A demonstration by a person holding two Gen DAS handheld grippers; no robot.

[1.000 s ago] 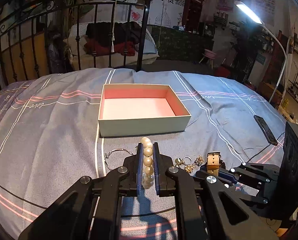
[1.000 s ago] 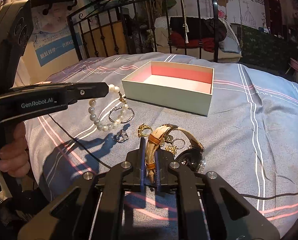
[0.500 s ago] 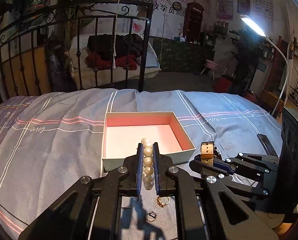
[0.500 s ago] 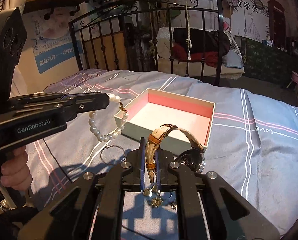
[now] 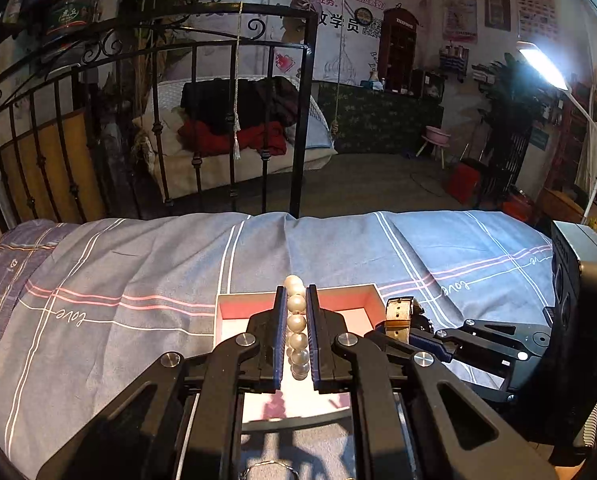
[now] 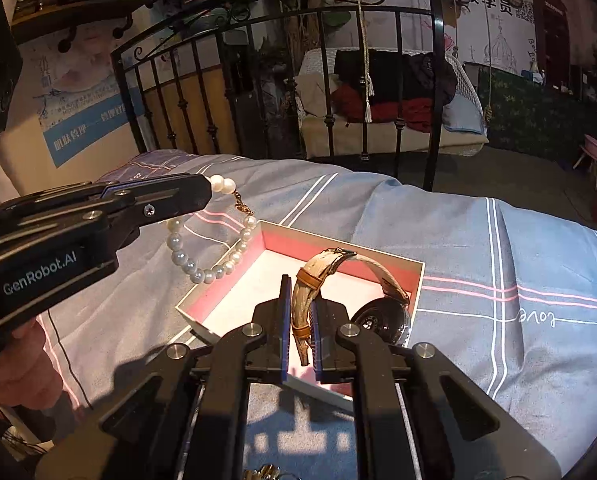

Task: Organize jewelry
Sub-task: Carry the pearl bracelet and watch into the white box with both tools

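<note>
My left gripper is shut on a pearl bracelet and holds it above the open white box with pink inner walls. In the right wrist view the bracelet hangs from the left gripper over the box's left wall. My right gripper is shut on the tan strap of a wristwatch, held over the box; its dark face hangs at the right. The watch also shows in the left wrist view.
The box sits on a blue-grey striped bedsheet. A black iron bed rail stands behind the bed. A thin metal hoop and small gold pieces lie on the sheet below the grippers.
Both grippers have risen and moved forward with their loads, from over the loose jewelry on the sheet to above the box. Both stay shut.
</note>
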